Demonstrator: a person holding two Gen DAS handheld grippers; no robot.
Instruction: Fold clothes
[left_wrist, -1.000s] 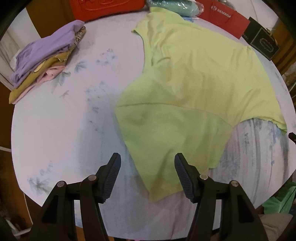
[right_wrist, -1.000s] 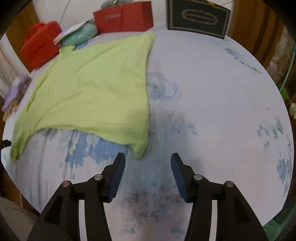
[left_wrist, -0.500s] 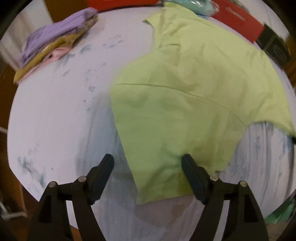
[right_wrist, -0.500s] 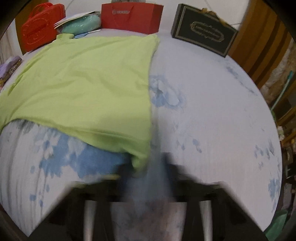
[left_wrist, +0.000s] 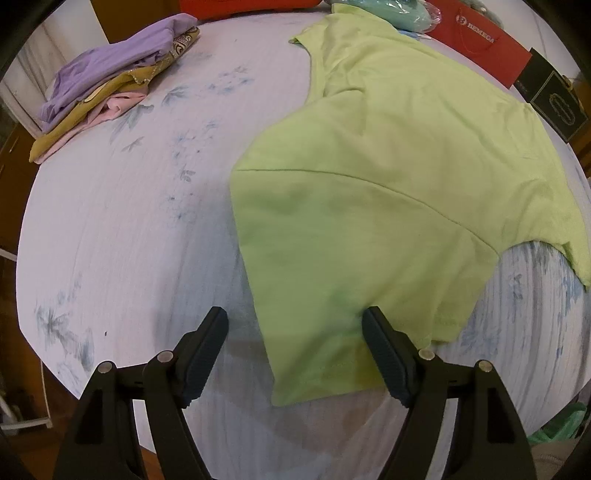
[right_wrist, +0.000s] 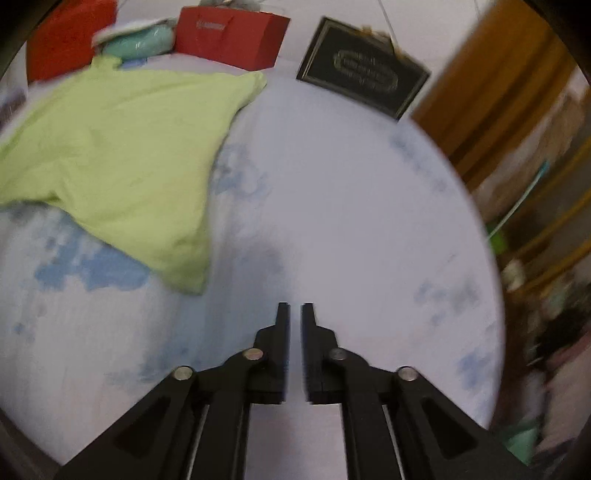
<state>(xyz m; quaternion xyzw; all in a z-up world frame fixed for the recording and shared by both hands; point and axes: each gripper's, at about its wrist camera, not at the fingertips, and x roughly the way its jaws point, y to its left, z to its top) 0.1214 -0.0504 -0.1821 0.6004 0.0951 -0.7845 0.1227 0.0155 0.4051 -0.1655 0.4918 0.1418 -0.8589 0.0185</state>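
A lime green T-shirt (left_wrist: 388, 177) lies spread flat on the round table with the pale floral cloth (left_wrist: 129, 229). Its near sleeve reaches toward me. My left gripper (left_wrist: 295, 332) is open, its fingers on either side of the sleeve's near corner, just above the cloth. In the right wrist view the shirt (right_wrist: 122, 147) lies at the left. My right gripper (right_wrist: 294, 310) is shut and empty over bare tablecloth, to the right of the shirt's lower corner. That view is blurred by motion.
A pile of folded clothes, purple on top (left_wrist: 110, 74), sits at the table's far left. Red bags (right_wrist: 229, 37), a teal packet (right_wrist: 140, 42) and a black framed box (right_wrist: 362, 85) line the far edge. Wooden furniture (right_wrist: 498, 103) stands at the right.
My left gripper has opened wider and moved in over the sleeve corner. My right gripper has shut and swung right, away from the shirt's corner.
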